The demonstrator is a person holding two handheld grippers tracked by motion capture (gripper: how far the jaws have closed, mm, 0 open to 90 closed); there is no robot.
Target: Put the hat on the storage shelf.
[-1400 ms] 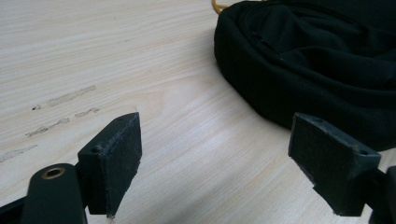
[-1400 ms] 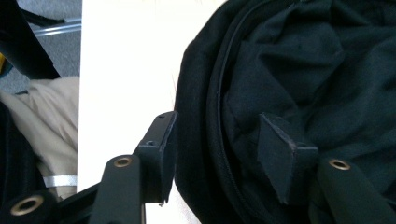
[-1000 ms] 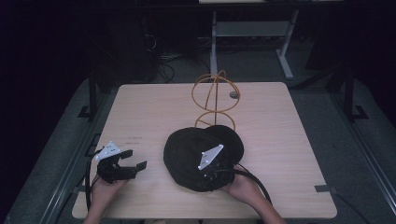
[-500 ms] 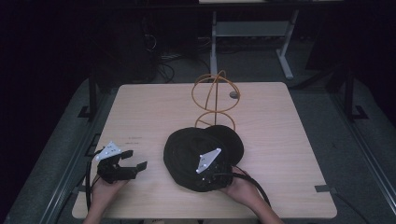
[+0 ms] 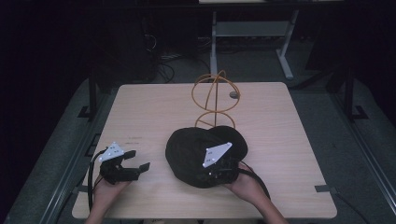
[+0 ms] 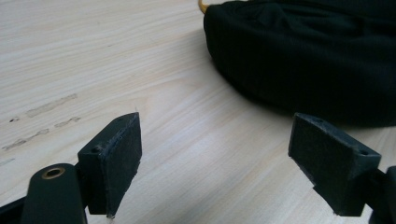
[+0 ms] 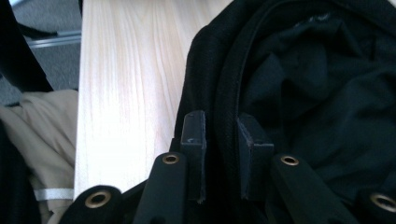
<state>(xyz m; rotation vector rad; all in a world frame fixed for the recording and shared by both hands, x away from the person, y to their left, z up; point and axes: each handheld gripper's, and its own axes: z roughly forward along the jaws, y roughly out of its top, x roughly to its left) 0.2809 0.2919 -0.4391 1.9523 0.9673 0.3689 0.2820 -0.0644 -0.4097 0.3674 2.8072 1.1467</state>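
A black cloth hat (image 5: 198,151) lies on the wooden table (image 5: 154,112), just in front of an orange wire stand (image 5: 215,100). My right gripper (image 5: 219,170) is at the hat's near edge, and in the right gripper view (image 7: 222,161) its jaws are shut on the hat's corded rim (image 7: 229,102). My left gripper (image 5: 137,161) rests low at the table's front left with its jaws wide apart and nothing between them (image 6: 215,165). The hat's side (image 6: 317,60) lies a short way beyond its fingertips.
A small grey disc (image 5: 233,94) sits on the table behind the wire stand. Bare wood (image 6: 93,60) stretches left of the hat. The table's front edge runs close under both hands. A desk frame and cables stand on the dark floor behind.
The right gripper has shifted slightly toward the near edge of the hat. The left gripper has stayed in place.
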